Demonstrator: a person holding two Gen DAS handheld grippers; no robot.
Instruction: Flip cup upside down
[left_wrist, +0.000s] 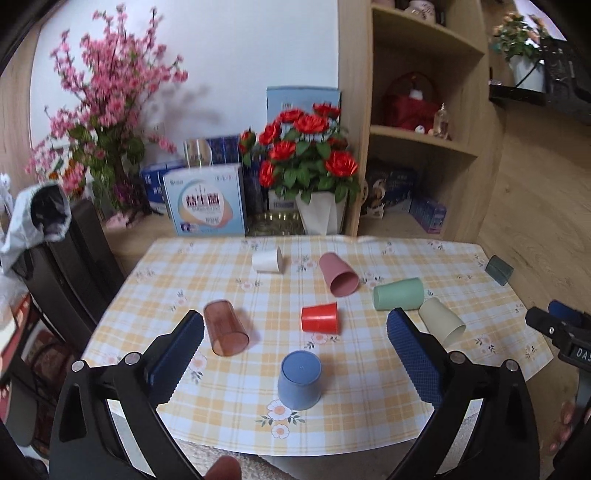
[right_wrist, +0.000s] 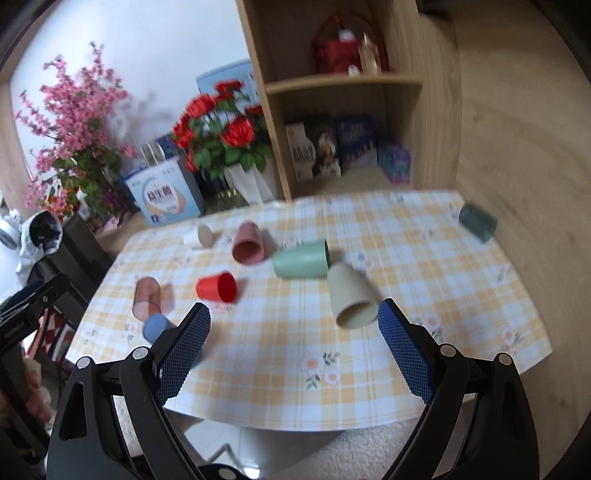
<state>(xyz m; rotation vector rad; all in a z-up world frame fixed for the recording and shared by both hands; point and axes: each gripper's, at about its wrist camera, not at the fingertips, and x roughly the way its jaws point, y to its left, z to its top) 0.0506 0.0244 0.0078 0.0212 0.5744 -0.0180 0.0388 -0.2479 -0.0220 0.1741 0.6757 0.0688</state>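
Note:
A blue cup stands upside down near the table's front edge, between and just beyond my open left gripper; it also shows in the right wrist view. Lying on their sides are a clear brown cup, a red cup, a pink cup, a white cup, a light green cup, a beige cup and a dark green cup. My right gripper is open and empty, with the beige cup just ahead of its right finger.
The table has a yellow checked cloth. Behind it stand red roses in a white pot, a pink blossom branch, boxes and a wooden shelf unit. A dark chair stands at the left.

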